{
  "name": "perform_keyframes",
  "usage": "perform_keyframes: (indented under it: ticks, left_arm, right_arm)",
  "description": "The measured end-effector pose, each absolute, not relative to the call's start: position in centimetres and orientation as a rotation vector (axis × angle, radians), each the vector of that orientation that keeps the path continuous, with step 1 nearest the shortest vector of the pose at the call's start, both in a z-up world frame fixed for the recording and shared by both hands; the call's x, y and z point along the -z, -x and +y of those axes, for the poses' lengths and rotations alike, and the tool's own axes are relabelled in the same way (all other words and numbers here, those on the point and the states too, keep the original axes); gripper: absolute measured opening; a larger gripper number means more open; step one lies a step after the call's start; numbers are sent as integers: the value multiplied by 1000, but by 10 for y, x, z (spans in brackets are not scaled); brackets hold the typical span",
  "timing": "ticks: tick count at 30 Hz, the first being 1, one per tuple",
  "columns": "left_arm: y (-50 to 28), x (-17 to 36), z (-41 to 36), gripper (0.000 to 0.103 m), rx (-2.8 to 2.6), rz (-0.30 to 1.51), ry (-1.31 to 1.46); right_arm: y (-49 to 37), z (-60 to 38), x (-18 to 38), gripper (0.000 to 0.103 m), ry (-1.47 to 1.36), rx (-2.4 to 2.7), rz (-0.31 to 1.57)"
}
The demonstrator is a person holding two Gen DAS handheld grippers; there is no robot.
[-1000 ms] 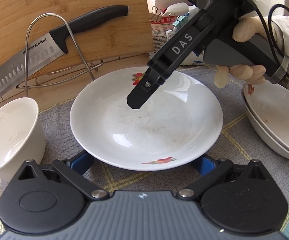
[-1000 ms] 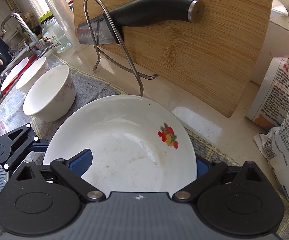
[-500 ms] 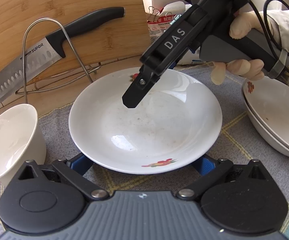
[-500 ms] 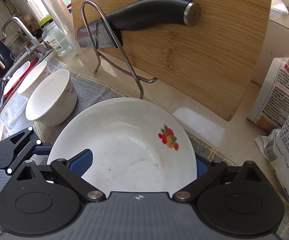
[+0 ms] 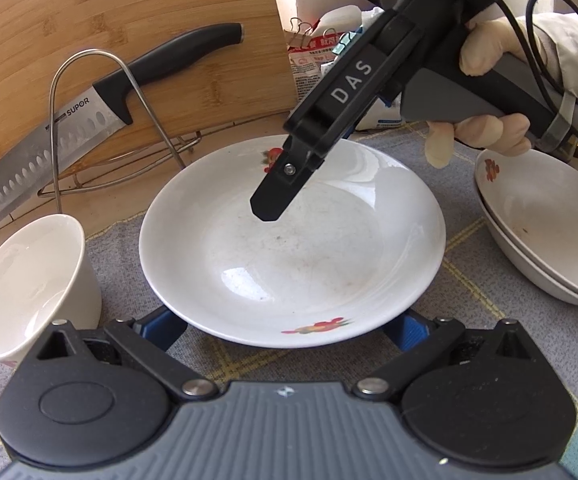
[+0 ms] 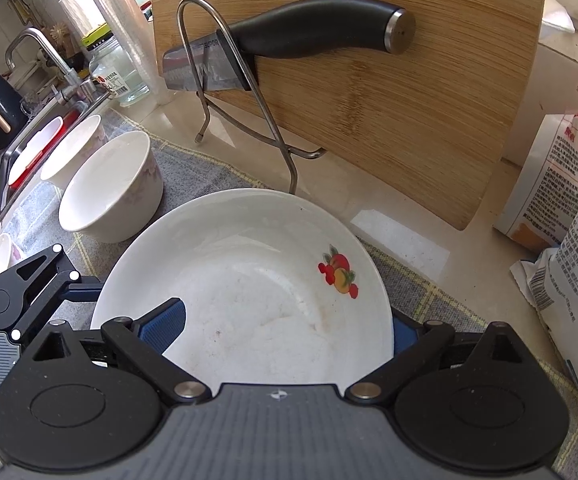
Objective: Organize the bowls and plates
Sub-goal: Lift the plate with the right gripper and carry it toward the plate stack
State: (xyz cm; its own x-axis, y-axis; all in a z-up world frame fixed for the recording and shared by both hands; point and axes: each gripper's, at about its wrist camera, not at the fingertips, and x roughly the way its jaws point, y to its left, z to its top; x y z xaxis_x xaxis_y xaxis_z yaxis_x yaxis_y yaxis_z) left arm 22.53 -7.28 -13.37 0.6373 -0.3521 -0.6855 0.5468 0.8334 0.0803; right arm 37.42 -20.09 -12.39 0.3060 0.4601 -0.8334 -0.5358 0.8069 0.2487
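A white plate with fruit prints (image 5: 297,256) lies on the grey mat. My left gripper (image 5: 285,330) is open, its blue pads under the plate's near rim on both sides. My right gripper (image 6: 285,330) is open too, one pad (image 6: 165,320) over the plate (image 6: 249,280) and the other outside its rim. It also shows in the left wrist view, its black finger (image 5: 277,196) hanging above the plate's middle. A white bowl (image 5: 25,292) stands to the plate's left. Stacked plates (image 5: 537,236) sit at the right.
A bamboo cutting board (image 6: 389,68) leans behind, with a knife (image 5: 89,116) in a wire rack (image 6: 249,92). Paper bags (image 6: 569,240) stand at the right. Further bowls (image 6: 77,148) and a sink with faucet (image 6: 45,64) lie to the left.
The right gripper's finger has drifted slightly left over the plate and back a little. The left gripper and the plate have hardly moved.
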Motion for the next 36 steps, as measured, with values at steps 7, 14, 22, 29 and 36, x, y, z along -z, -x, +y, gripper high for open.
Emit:
perform_keyframes:
  ticks: [7, 14, 22, 29, 36]
  left_arm:
    - [-221, 126, -71, 102, 528, 715, -289]
    - [-209, 115, -68, 102, 542, 705, -289]
    - [-198, 105, -67, 102, 551, 699, -299]
    - [-186, 96, -67, 102, 568, 680, -329]
    - [-171, 90, -70, 102, 597, 669, -360]
  right_arm:
    - [-366, -201, 118, 102, 74, -663, 1071]
    - [-354, -201, 111, 102, 47, -651, 1065]
    - [-333, -204, 102, 102, 28, -639, 1054]
    - [-311, -206, 92, 102, 22, -624, 1033]
    - [-288, -212, 85, 102, 4, -595, 1017]
